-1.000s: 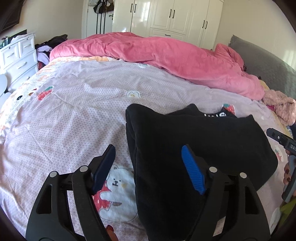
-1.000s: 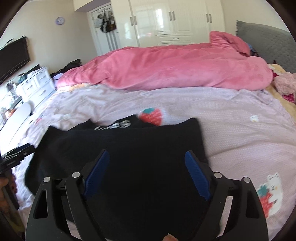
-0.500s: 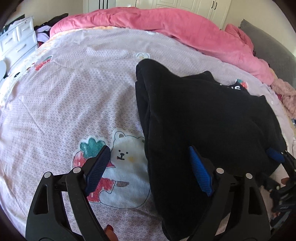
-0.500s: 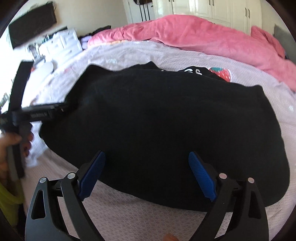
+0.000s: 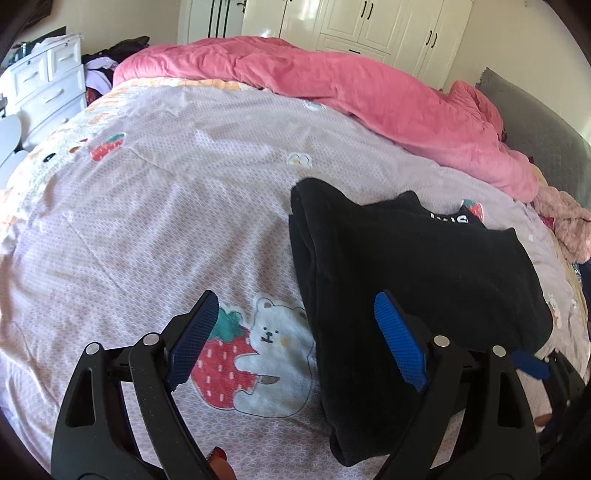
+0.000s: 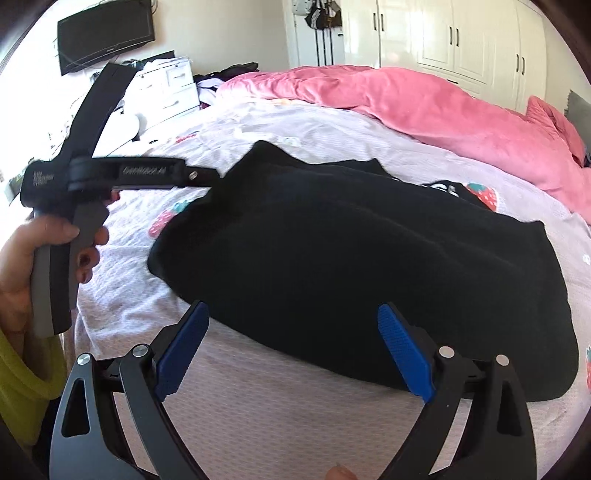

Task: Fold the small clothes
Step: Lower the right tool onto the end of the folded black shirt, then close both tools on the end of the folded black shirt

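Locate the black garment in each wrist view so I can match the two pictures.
Left wrist view: the black garment lies right of centre on the bedsheet, running under the right blue fingertip.
Right wrist view: the black garment fills the middle of the picture, just beyond both fingertips.
Shared landmark: the pink duvet heaped along the bed's far side.

Sunlight is falling across a bed [image 5: 192,206] covered by a pale lilac sheet printed with strawberries and bears. A pink duvet [image 5: 332,88] is lying bunched along its far side. White wardrobe doors [image 5: 369,29] are lining the cream back wall, a white chest of drawers [image 5: 48,88] is standing at left, and a dark television [image 6: 105,35] is hanging above it.
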